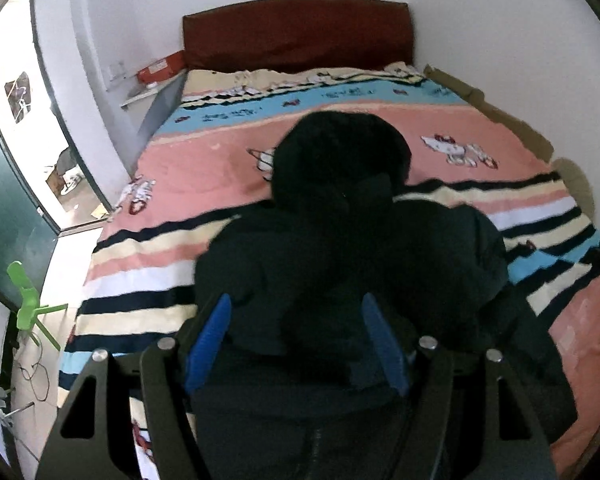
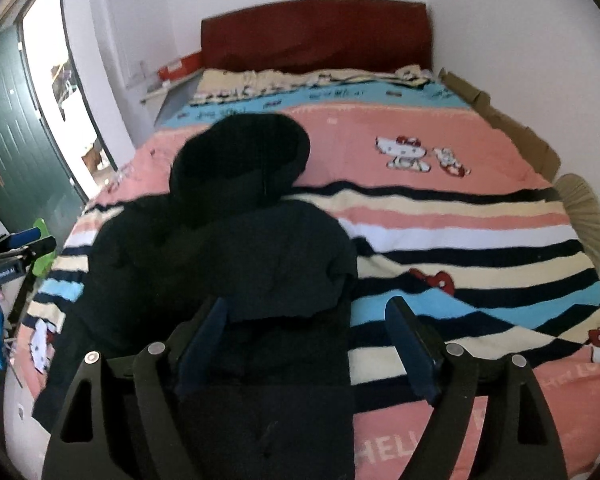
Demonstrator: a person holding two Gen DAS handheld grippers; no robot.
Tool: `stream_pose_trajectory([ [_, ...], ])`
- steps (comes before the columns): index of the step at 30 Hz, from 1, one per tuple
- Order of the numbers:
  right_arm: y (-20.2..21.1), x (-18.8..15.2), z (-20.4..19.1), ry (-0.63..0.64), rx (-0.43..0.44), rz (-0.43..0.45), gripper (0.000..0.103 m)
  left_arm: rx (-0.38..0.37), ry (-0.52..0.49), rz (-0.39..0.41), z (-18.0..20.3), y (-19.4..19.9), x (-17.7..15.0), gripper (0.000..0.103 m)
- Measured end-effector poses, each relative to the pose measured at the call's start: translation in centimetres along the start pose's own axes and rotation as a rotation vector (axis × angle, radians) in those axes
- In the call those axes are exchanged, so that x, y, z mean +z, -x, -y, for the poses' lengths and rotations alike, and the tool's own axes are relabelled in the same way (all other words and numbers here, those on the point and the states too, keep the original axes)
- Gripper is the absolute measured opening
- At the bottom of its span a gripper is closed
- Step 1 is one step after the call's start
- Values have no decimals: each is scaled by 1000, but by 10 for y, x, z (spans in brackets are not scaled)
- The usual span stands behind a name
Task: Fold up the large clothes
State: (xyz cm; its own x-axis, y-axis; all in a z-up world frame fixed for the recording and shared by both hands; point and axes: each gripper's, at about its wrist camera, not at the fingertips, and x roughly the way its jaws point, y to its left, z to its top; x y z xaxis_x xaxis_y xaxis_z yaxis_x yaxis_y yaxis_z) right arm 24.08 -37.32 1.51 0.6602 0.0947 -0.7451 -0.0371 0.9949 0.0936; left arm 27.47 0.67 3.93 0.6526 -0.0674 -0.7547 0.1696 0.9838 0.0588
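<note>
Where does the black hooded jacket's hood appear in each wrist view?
Left wrist: the hood lies centre frame, on the pink band of the bedspread.
Right wrist: the hood sits left of centre, upper middle.
Shared landmark: the dark red headboard at the top of both.

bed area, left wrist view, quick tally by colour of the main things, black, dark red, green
black: 1, hooded coat lying on the striped bedspread
dark red: 1, headboard
green: 2, door and plastic stool
total: 4
</note>
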Motion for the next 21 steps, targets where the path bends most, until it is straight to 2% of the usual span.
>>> stream_pose_trajectory([
  [6,0,27,2,15,-7,18,86,-39,35,-9,-37,-8,32,68],
  [11,-38,71,13,0,11,29,89,-76,36,-1,-53,-48,76,68],
  [16,-119,137,29,-31,65,44,91,-193,53,11,-57,-136,137,68],
  [21,-233,211,26,41,145,52,91,-234,-22,7,-42,-239,196,68],
])
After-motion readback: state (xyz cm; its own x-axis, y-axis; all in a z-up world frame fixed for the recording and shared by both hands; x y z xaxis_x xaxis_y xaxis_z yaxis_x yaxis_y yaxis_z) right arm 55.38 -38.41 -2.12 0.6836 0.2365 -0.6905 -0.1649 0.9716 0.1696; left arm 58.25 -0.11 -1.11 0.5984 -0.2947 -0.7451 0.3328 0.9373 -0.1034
